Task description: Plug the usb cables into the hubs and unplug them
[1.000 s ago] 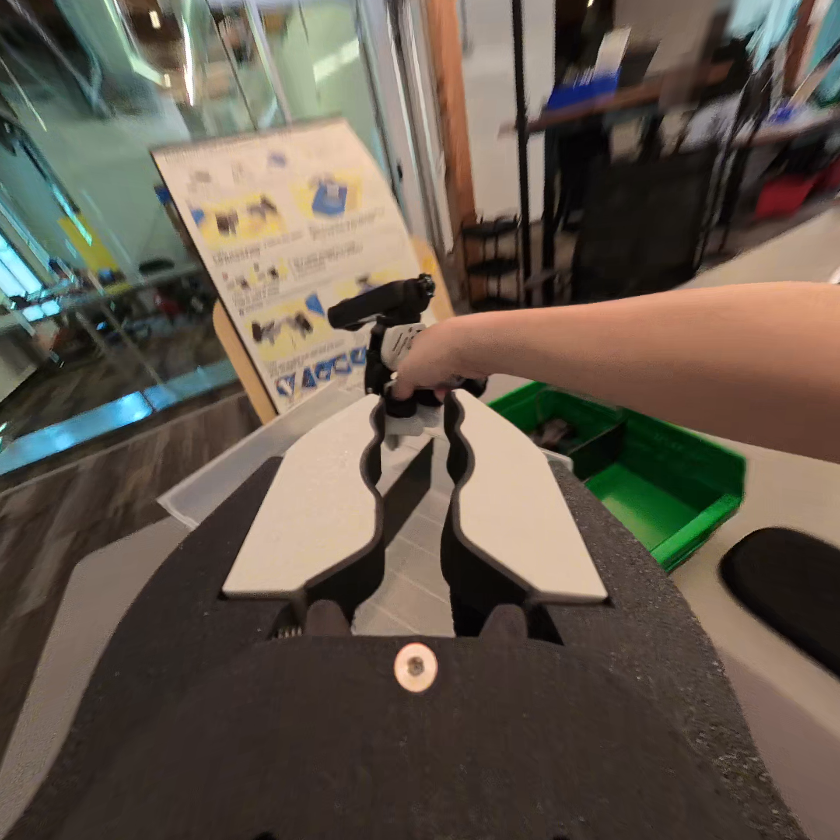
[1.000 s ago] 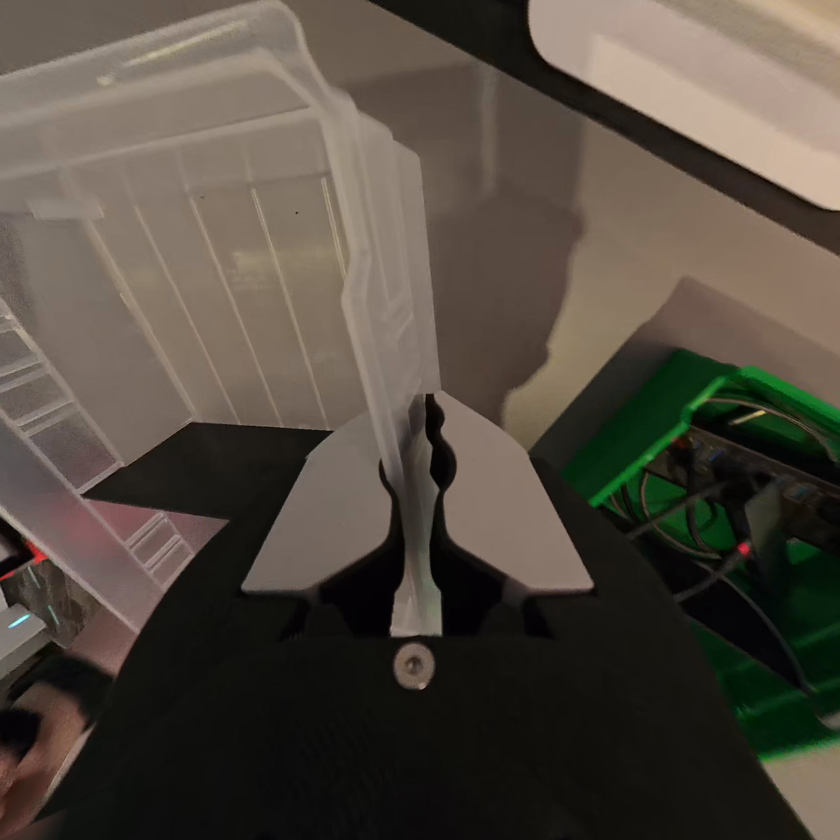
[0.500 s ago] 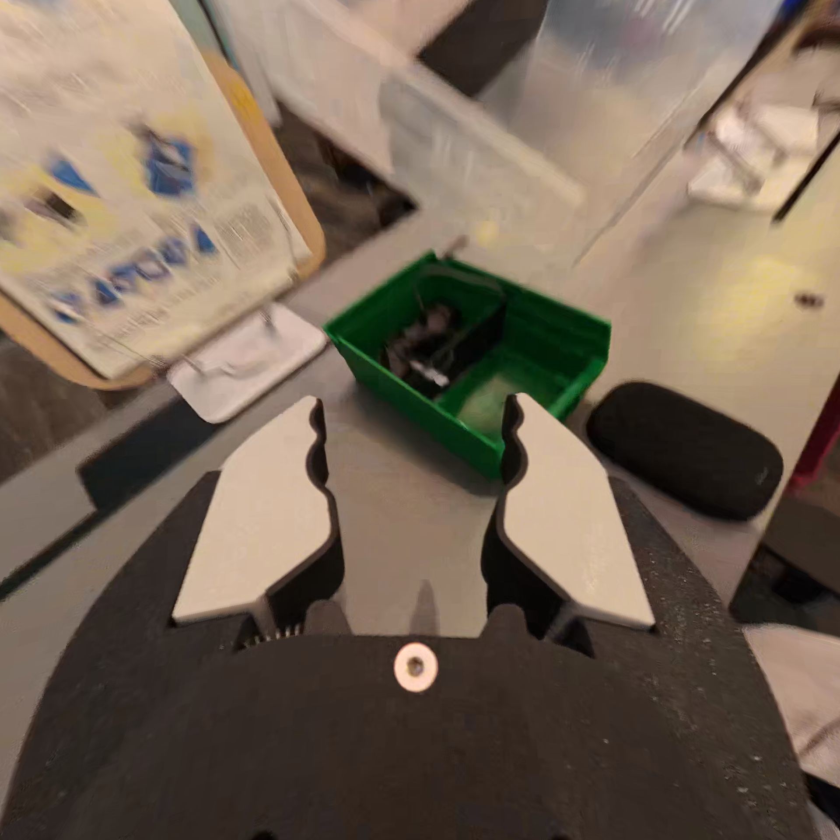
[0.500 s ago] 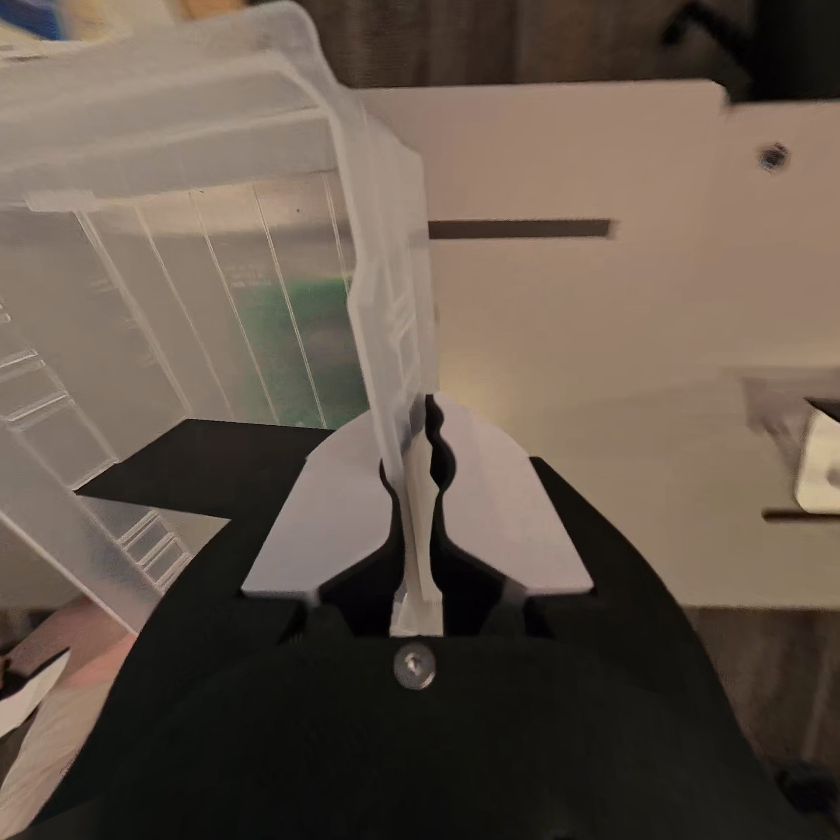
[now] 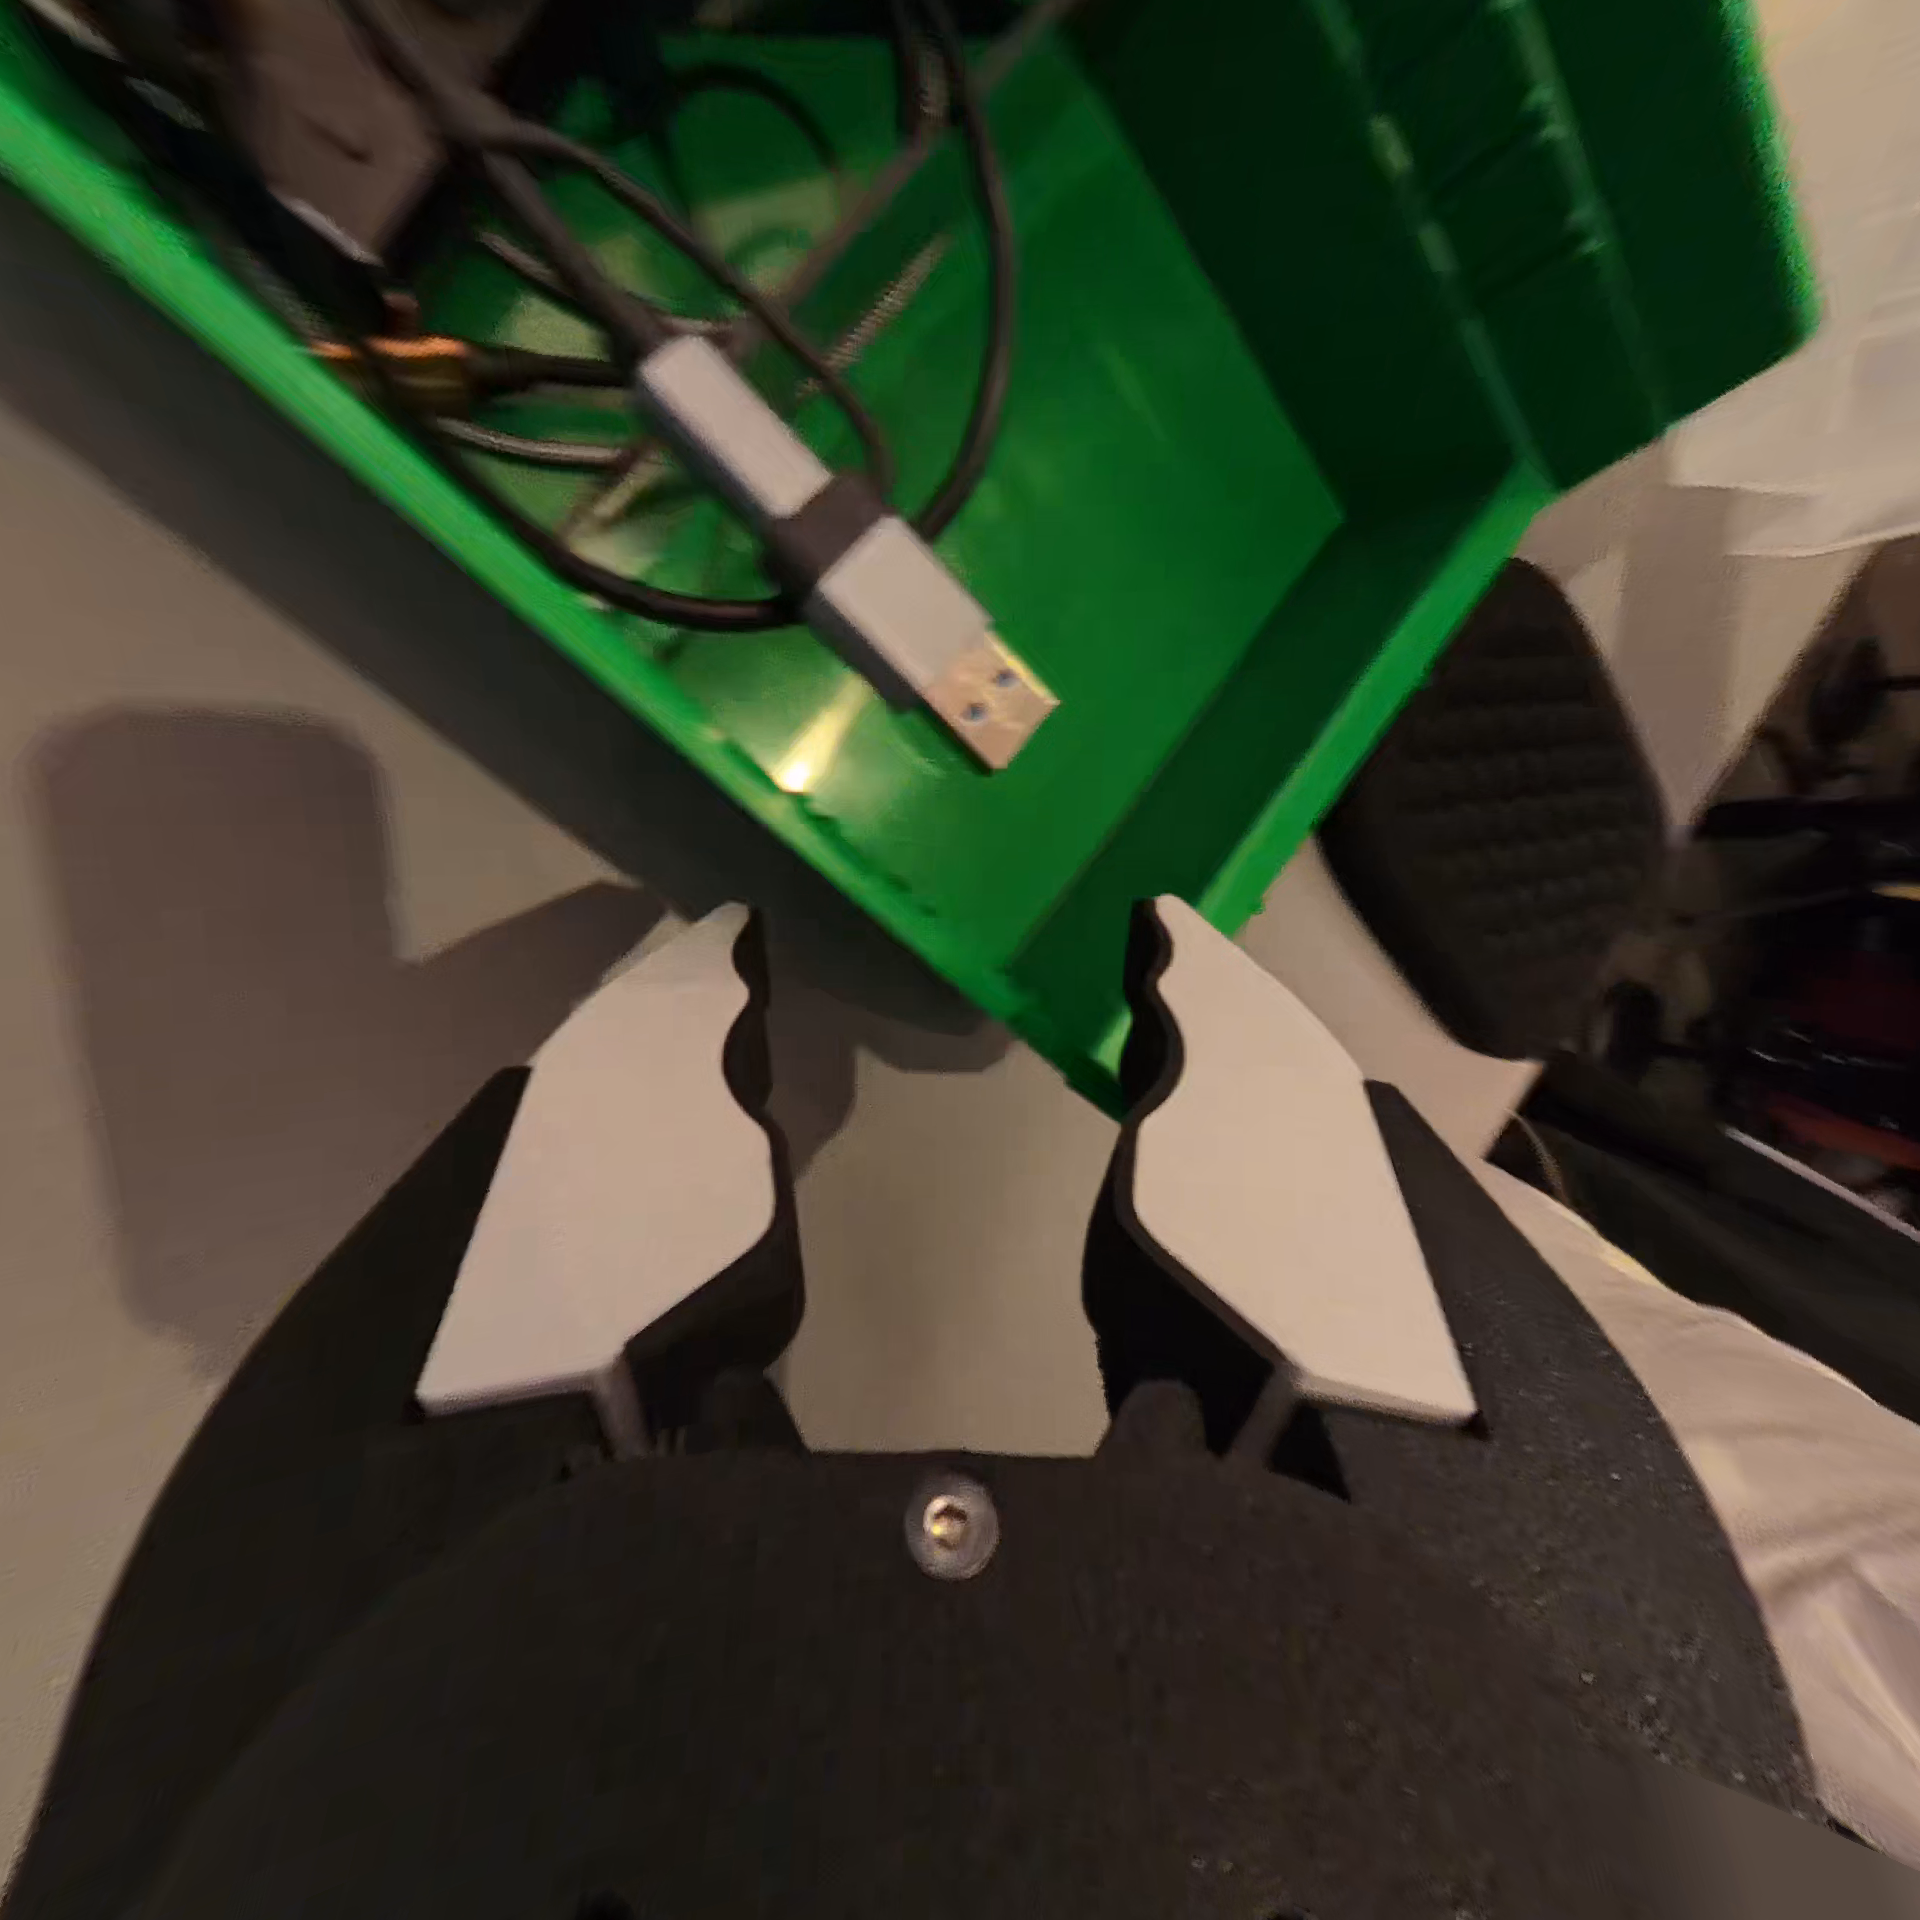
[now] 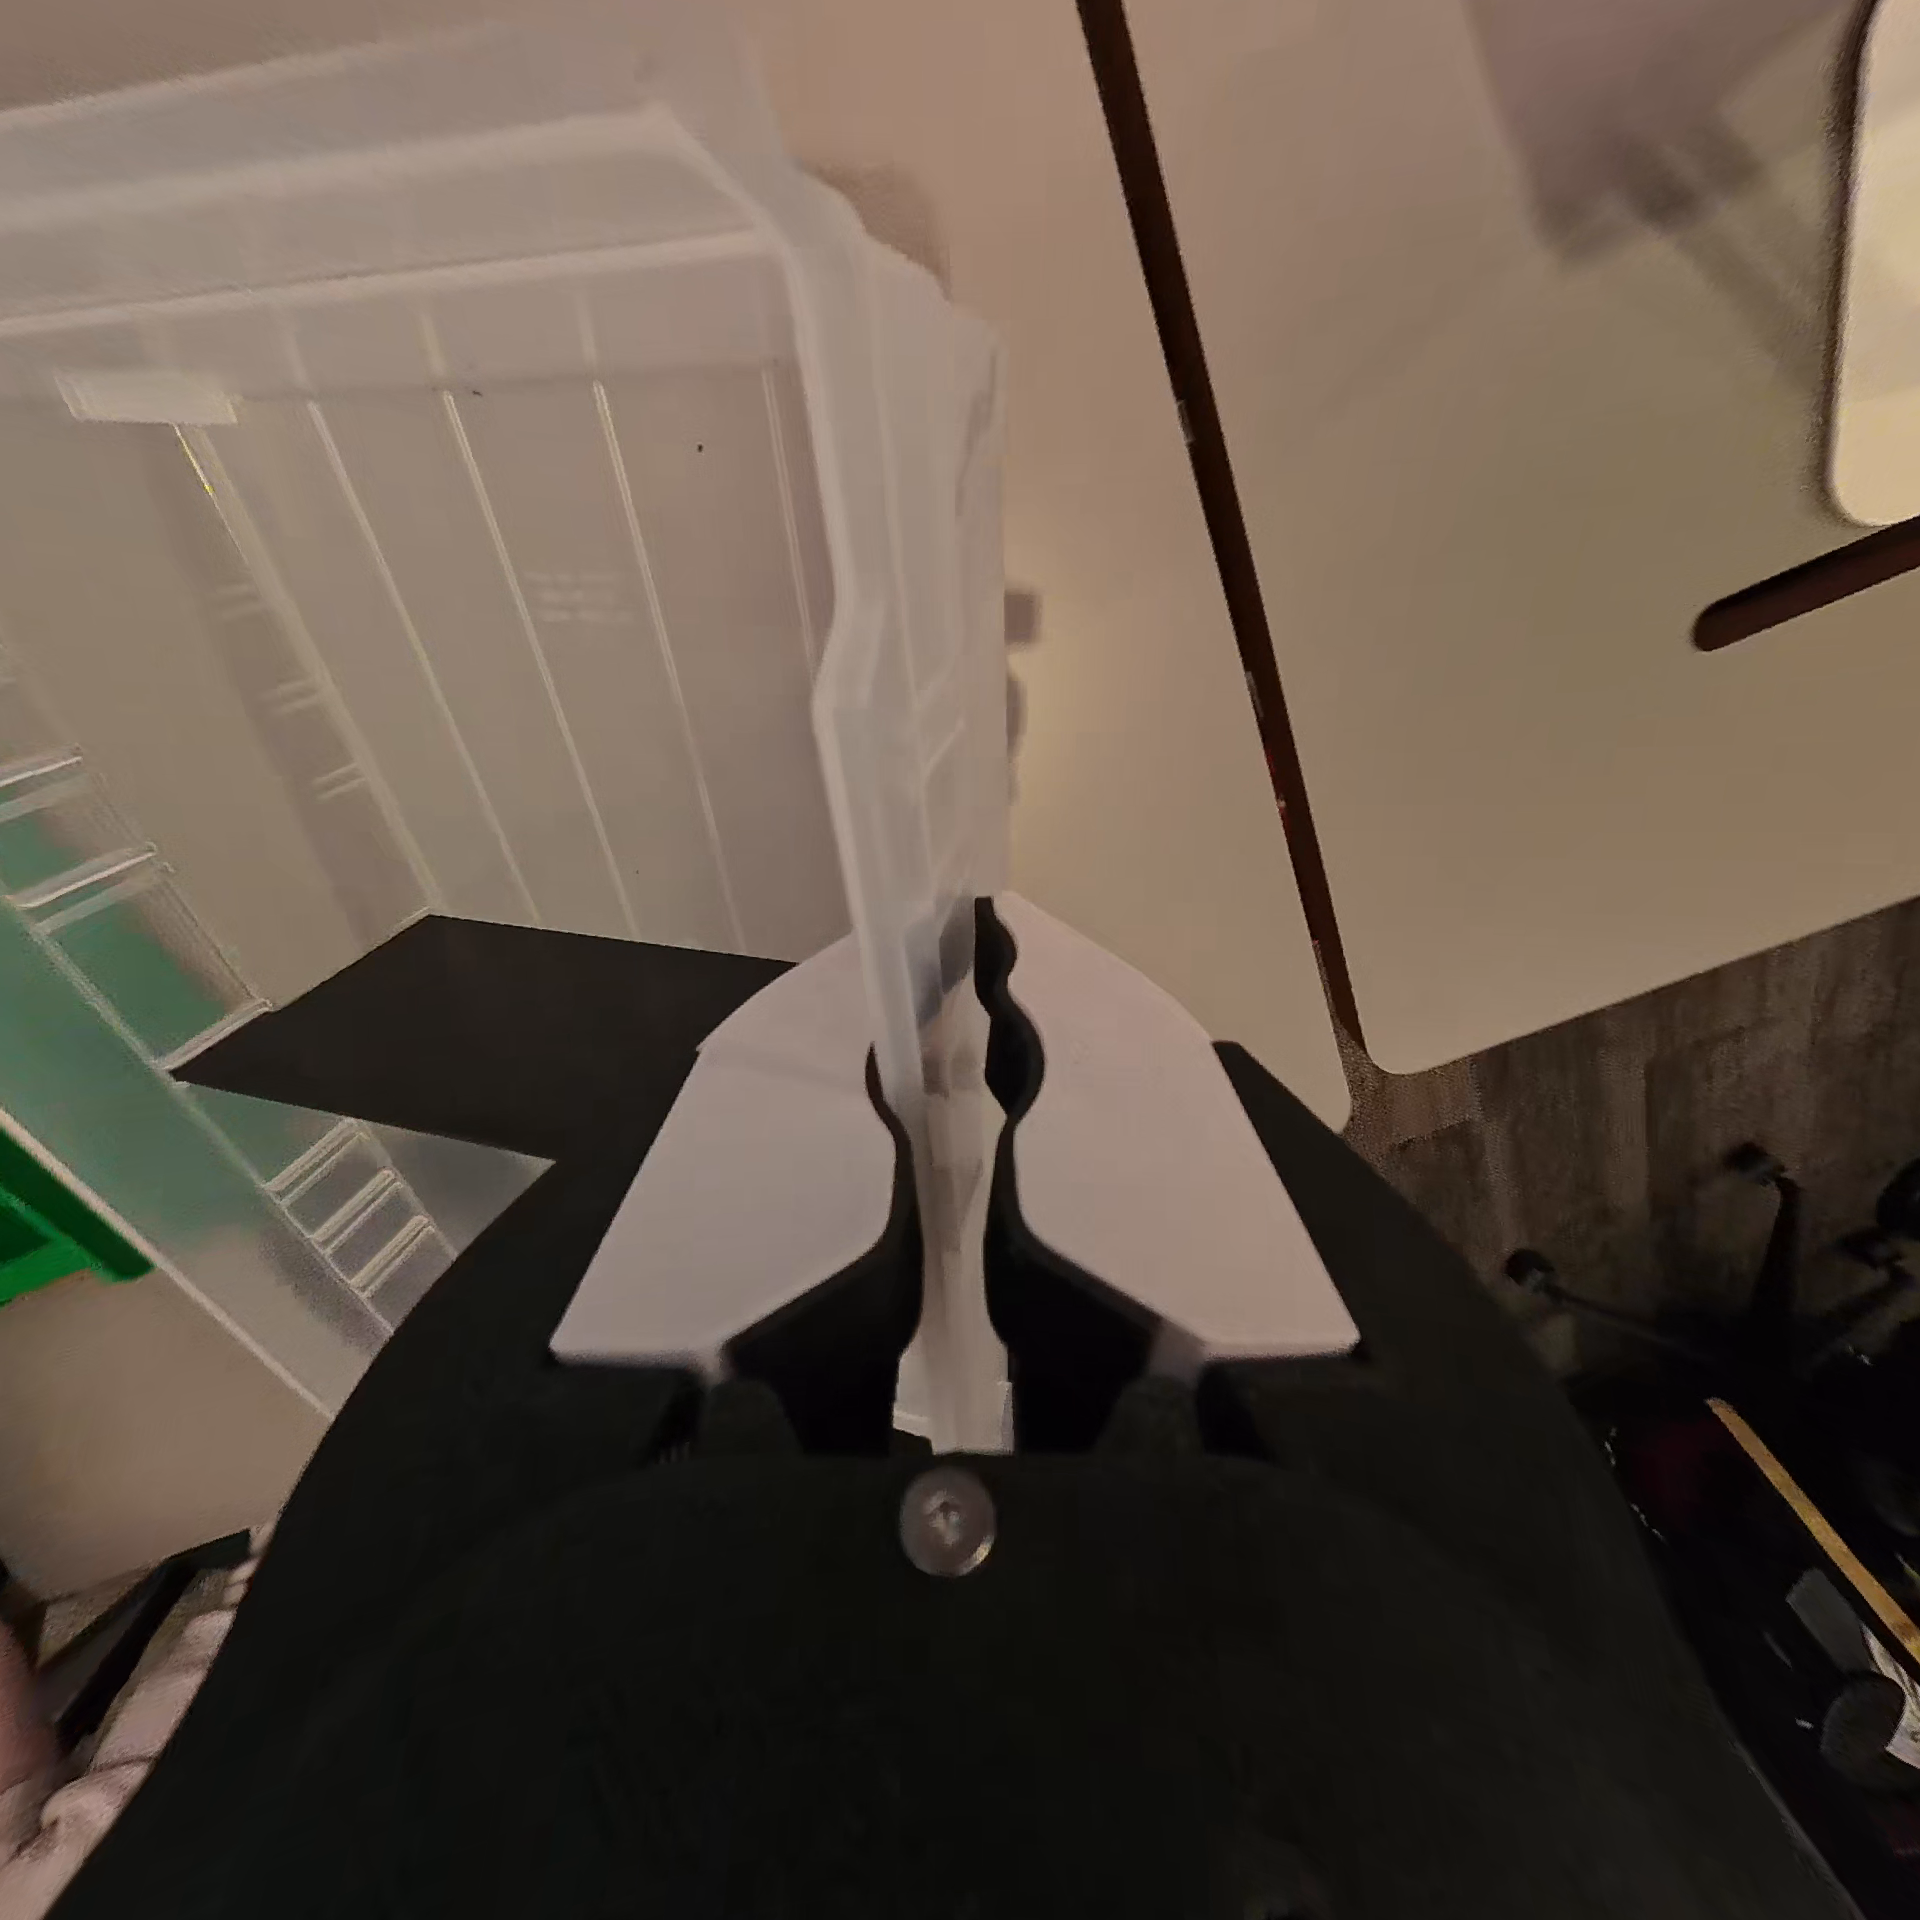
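Observation:
In the left wrist view a green bin (image 5: 1455, 260) holds tangled black cables (image 5: 966, 260) and a grey USB plug (image 5: 914, 623) lying loose on its floor. A grey hub-like block (image 5: 343, 135) sits at the bin's far left, blurred. My left gripper (image 5: 943, 925) is open and empty, its fingertips at the bin's near corner, just above the rim. In the right wrist view my right gripper (image 6: 951, 925) is shut on the wall of a clear plastic bin (image 6: 468, 582) and holds it in the air. A green bin corner (image 6: 52, 1236) shows through it at the left.
A black oval pad (image 5: 1496, 831) lies on the white table right of the green bin. White cloth (image 5: 1714, 1507) lies at the right near edge. In the right view the white table (image 6: 1558, 623) ends at the right, with floor and dark gear (image 6: 1766, 1403) beyond. The left gripper's tips are roughly 50 cm from the right gripper's.
My left gripper has swung down and moved close to the green bin, and opened wider. My right gripper has kept hold of the clear bin and carried it sideways over the table.

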Available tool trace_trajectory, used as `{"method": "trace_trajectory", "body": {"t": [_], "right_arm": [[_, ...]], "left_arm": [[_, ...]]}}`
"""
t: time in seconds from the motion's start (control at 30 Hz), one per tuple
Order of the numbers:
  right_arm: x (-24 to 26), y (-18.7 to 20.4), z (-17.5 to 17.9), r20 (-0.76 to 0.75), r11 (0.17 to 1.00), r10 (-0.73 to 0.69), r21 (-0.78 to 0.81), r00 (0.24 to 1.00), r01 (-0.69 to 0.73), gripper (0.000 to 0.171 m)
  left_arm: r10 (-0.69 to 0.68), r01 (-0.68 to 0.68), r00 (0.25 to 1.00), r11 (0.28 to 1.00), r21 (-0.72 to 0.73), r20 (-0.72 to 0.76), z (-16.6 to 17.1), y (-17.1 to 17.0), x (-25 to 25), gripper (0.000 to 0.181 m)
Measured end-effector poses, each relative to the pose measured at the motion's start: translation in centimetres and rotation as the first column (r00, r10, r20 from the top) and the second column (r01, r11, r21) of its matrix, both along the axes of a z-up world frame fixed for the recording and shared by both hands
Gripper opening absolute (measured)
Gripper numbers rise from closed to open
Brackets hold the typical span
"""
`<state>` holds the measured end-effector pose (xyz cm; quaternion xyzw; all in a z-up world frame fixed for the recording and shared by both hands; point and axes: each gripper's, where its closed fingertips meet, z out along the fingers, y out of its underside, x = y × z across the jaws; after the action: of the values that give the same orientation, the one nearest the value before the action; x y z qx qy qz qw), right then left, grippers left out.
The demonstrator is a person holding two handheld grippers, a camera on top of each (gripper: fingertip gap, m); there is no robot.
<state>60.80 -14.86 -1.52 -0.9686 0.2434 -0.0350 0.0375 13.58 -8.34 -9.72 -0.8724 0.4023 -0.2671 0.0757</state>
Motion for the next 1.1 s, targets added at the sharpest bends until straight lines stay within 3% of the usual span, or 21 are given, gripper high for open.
{"method": "trace_trajectory", "body": {"t": [0.1,0.2,0.33,0.47,0.7,0.9,1.1], "right_arm": [[0.2,-0.5,-2.9,-0.035,1.000,0.011,-0.027,0.999,-0.012,0.008],[-0.1,-0.1,-4.3,-0.047,0.999,0.020,-0.035,0.999,-0.022,0.008],[-1.5,1.6,-4.4,-0.078,0.999,0.050,0.005,0.996,-0.050,0.008],[-2.9,3.5,-3.7,-0.065,0.996,0.086,0.032,0.994,-0.084,0.009],[-5.9,6.1,-4.8,-0.107,0.988,0.151,0.042,0.983,-0.147,0.009],[-7.9,7.8,-6.5,-0.165,0.983,0.181,0.057,0.970,-0.174,0.008],[-9.6,9.7,-8.1,-0.205,0.980,0.198,0.071,0.958,-0.188,0.008]], "left_arm": [[-0.022,0.022,1.000,0.996,-0.090,0.001,0.0,-0.9,0.0,0.050],[-0.070,0.071,0.997,0.990,-0.118,0.010,0.4,-1.1,-1.0,0.024],[-0.026,0.026,1.000,0.990,-0.140,-0.003,0.5,0.7,-3.6,0.019],[0.108,-0.105,0.994,0.980,-0.167,0.006,0.8,4.3,-8.0,0.014],[0.344,-0.345,0.939,0.937,-0.045,-0.025,0.8,9.9,-18.0,0.012],[0.444,-0.442,0.896,0.892,-0.094,0.001,1.0,9.8,-25.0,0.014],[0.646,-0.633,0.762,0.759,-0.150,0.052,1.2,9.3,-33.1,0.017]]}}
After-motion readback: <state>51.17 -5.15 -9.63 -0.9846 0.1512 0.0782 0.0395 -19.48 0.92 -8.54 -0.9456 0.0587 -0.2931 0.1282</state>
